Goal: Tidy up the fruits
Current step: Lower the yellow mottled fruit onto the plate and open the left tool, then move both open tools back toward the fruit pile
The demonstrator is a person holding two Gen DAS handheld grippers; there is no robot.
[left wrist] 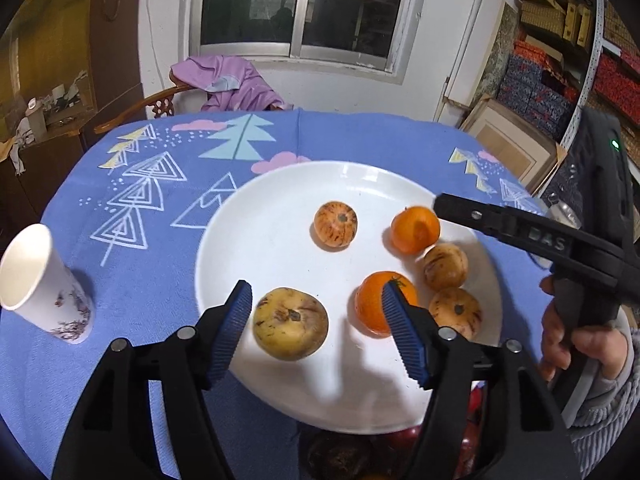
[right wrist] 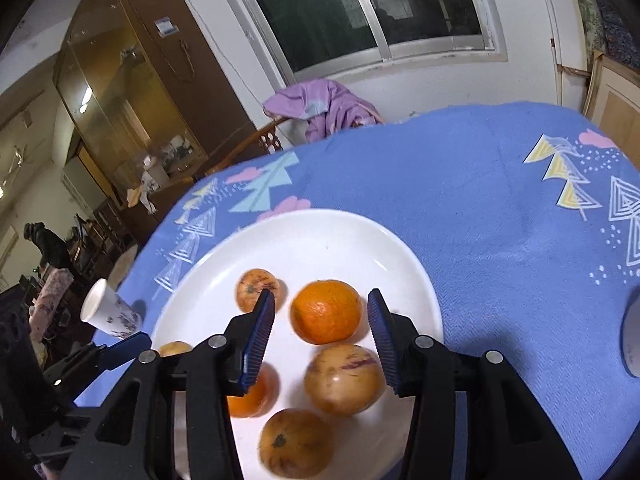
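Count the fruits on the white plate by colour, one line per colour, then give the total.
Orange fruits: 2
Yellowish fruits with purple streaks: 4
Total on the white plate: 6

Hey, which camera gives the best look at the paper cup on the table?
The left wrist view. There the paper cup stands whole and sharp on the blue tablecloth, left of the white plate, with its open mouth and printed base clear. In the right wrist view the cup is small, far off near the left edge, beyond the plate.
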